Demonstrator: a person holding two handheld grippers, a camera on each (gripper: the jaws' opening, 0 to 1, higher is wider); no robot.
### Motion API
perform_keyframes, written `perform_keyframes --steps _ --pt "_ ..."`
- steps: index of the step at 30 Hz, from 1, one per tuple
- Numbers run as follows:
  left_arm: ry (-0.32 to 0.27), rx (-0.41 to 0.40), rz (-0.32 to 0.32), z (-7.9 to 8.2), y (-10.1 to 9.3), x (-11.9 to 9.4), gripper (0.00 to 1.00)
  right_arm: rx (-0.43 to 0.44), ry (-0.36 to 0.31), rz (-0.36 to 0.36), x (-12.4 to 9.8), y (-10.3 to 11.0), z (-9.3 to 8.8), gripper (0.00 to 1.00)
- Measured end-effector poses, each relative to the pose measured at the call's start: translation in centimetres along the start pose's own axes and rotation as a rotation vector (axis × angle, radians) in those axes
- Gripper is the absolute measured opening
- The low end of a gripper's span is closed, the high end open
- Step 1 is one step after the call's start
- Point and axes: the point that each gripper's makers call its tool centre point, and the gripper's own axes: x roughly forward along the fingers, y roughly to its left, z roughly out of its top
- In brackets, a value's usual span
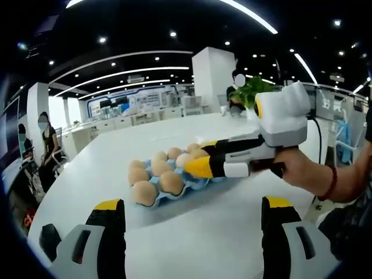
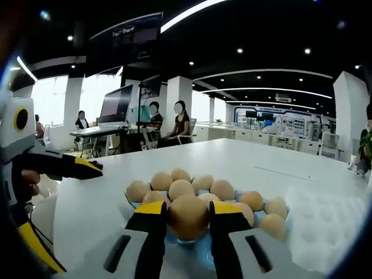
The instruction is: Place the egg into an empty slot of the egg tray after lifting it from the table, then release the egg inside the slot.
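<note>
We see a big white table [image 1: 192,232], smooth and matte, w/ a rounded edge, in an open office w/ strip lights overhead. In the left gripper view a leafy green plant [image 1: 251,90] stands at the far end of the table. In the right gripper view a clear plastic tray lid [image 2: 325,224] w/ moulded round dimples lies on the table just right of the egg tray.

The egg tray [image 1: 174,196] is pale blue, dimpled pulp or plastic, we can't tell which, and it's nearly full of tan, smooth oval eggs. In the left gripper view it sits mid-table, seen from the side.

Left gripper [image 1: 193,212]: jaws wide apart, grey w/ yellow tips, nothing between them, held short of the tray. From the right gripper view it comes in at the left w/ its yellow tip pointing at the tray.

Right gripper [image 2: 187,216]: jaws closed on the egg [image 2: 187,216], which sits pinched between the yellow-tipped fingers [image 2: 152,210] right over the near part of the tray. In the left gripper view that gripper reaches in from the right, a hand [image 1: 302,165] round its grip, tips over the tray's right side; the held egg is hard to pick out there.
</note>
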Motion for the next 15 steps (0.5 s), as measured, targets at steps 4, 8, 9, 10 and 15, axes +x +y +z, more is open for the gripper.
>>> perform_keyframes --steps 4,8,9,10,15 --pt "-0.03 -0.022 -0.007 0.7 0.1 -0.2 0.99 -0.016 0.009 -0.003 0.4 0.1 -0.6 0.3" --pt "-0.028 -0.017 -0.005 0.7 0.1 -0.2 0.99 -0.042 0.019 -0.008 0.4 0.3 -1.2 0.3" --pt "-0.027 -0.016 -0.004 0.6 0.1 -0.2 0.99 -0.047 0.011 -0.01 0.5 0.3 -1.0 0.3" --pt "-0.026 -0.016 -0.004 0.6 0.1 -0.2 0.99 -0.056 0.009 -0.013 0.5 0.3 -1.0 0.3" --pt "-0.014 -0.015 -0.004 0.3 0.1 -0.1 0.99 -0.057 -0.015 -0.013 0.4 0.7 -1.2 0.3"
